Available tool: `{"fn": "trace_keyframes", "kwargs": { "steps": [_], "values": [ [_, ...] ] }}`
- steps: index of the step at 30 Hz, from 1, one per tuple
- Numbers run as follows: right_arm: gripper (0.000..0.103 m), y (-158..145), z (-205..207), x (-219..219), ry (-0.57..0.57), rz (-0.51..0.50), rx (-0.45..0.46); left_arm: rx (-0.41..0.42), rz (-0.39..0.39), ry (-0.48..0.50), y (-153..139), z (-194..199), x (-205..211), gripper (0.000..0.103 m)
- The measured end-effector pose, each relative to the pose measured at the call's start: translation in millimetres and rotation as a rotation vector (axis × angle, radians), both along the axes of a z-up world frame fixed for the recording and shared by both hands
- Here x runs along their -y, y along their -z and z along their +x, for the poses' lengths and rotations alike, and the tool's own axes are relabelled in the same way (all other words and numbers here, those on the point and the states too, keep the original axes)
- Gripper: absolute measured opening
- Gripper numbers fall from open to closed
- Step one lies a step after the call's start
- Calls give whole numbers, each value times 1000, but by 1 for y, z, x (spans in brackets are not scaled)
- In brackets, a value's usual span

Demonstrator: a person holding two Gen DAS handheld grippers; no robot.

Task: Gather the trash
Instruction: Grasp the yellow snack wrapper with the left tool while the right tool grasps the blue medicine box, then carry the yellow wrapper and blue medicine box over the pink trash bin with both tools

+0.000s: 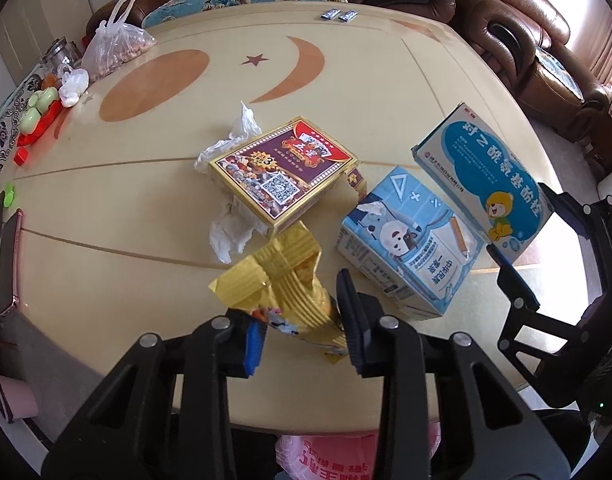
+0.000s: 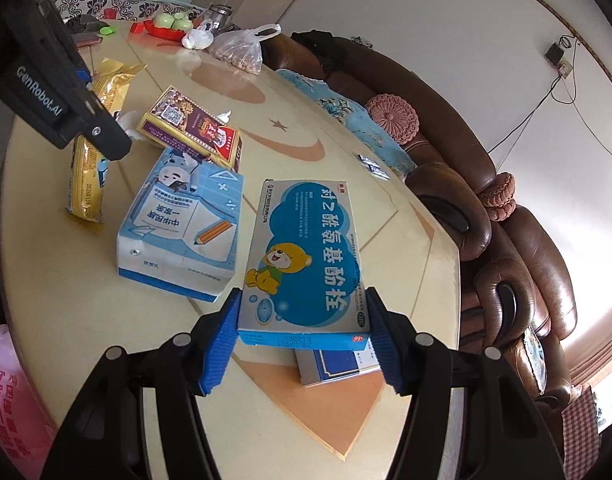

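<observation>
The crinkly gold foil snack wrapper (image 1: 294,280) sits pinched in the left gripper (image 1: 302,340), jaws pressed onto its lower end at the near edge of the cream round table (image 1: 106,220). Right gripper (image 2: 304,338) is clamping the flat blue medicine box with a cartoon bear (image 2: 306,256), held up off the table. Between them lies the pale blue milk carton (image 1: 410,240), with the purple and gold card box (image 1: 282,172) on crumpled white tissue (image 1: 230,236) just behind
</observation>
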State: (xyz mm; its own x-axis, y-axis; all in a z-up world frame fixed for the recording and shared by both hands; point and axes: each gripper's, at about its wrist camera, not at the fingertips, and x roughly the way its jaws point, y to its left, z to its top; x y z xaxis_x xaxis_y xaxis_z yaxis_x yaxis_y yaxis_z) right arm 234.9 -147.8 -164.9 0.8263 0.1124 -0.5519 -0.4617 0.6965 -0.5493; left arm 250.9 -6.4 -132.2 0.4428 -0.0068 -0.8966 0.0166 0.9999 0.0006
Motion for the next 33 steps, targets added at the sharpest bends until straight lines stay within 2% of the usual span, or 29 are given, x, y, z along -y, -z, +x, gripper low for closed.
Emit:
{"fn": "trace_keyframes", "kwargs": {
  "steps": [3, 11, 22, 33],
  "values": [
    [59, -6, 0, 3, 16, 2, 17, -10, -37, 3, 1, -1, -4, 27],
    [59, -17, -5, 9, 54, 15, 45, 11, -18, 9, -3, -6, -4, 19],
    [59, -43, -18, 11, 87, 25, 69, 51, -19, 17, -23, -22, -7, 19],
    [59, -85, -64, 10, 129, 63, 90, 101, -20, 42, -53, -59, -18, 19]
  ]
}}
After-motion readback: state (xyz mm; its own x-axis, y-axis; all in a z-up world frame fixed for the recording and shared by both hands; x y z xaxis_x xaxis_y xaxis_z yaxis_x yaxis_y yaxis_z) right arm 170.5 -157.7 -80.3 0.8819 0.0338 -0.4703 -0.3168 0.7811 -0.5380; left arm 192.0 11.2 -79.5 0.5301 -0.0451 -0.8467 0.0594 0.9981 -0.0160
